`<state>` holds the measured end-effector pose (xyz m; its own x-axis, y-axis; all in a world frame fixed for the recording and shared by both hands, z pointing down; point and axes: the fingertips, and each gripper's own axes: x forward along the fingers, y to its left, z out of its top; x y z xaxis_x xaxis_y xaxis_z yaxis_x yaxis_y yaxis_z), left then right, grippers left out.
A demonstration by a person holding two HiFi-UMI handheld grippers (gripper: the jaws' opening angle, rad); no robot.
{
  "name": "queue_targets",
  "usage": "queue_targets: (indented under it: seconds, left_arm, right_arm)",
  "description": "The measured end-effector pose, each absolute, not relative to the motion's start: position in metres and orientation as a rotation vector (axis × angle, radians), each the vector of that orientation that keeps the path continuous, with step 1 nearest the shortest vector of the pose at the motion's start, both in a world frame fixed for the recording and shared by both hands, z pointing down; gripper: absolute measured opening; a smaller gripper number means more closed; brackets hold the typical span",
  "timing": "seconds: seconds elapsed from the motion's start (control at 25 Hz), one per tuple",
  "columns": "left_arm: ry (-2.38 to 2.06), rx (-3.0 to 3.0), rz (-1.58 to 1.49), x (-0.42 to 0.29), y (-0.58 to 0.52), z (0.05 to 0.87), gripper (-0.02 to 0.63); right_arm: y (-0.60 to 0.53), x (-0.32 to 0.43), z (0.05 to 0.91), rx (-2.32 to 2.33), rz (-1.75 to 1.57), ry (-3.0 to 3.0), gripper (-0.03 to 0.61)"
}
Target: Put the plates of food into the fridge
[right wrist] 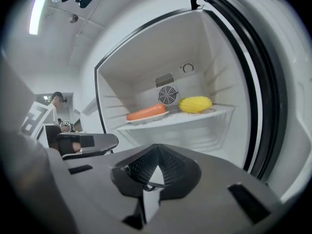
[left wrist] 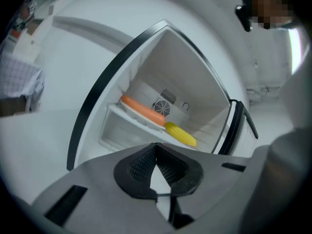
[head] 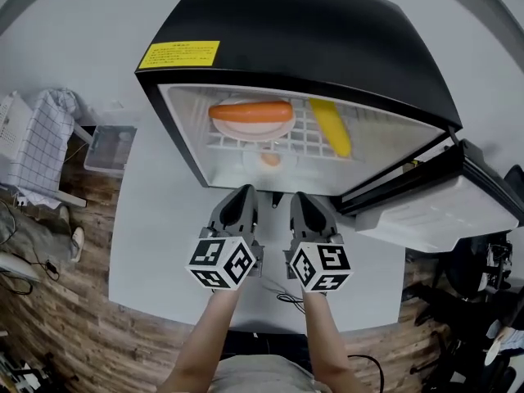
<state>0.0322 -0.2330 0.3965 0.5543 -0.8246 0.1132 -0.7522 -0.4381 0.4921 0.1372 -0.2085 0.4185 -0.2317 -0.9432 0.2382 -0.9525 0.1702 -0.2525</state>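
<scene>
A black mini fridge [head: 278, 31] stands on the white table [head: 155, 236] with its door swung open to the right. On its white wire shelf [head: 307, 142] lies a white plate with a long orange sausage [head: 250, 113], and a yellow corn cob [head: 331, 127] lies to its right. The sausage [right wrist: 146, 112] and the corn cob [right wrist: 195, 104] also show in the right gripper view. Both show in the left gripper view too, the sausage [left wrist: 142, 110] left of the corn cob [left wrist: 180, 134]. My left gripper [head: 239, 193] and right gripper [head: 304, 199] hang side by side just before the fridge's opening, both shut and holding nothing.
The open fridge door [head: 434, 207] juts out at the right beside my right gripper. A clear plastic box [head: 109, 147] and a checked cloth [head: 37, 137] sit at the left, off the table. Dark chair parts [head: 483, 285] stand at the right over the wooden floor.
</scene>
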Motion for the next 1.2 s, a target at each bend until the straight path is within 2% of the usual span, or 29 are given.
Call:
queue_targets:
  seconds: [0.28, 1.2]
  left_arm:
    - [-1.378, 2.496, -0.159, 0.039, -0.205, 0.357, 0.008]
    - [-1.443, 2.476, -0.173, 0.016, -0.178, 0.34, 0.008]
  right_arm:
    - [-0.183, 0.142, 0.391, 2.014, 0.447, -2.405, 0.014]
    - [-0.154, 0.122, 0.357, 2.007, 0.302, -2.457, 0.012]
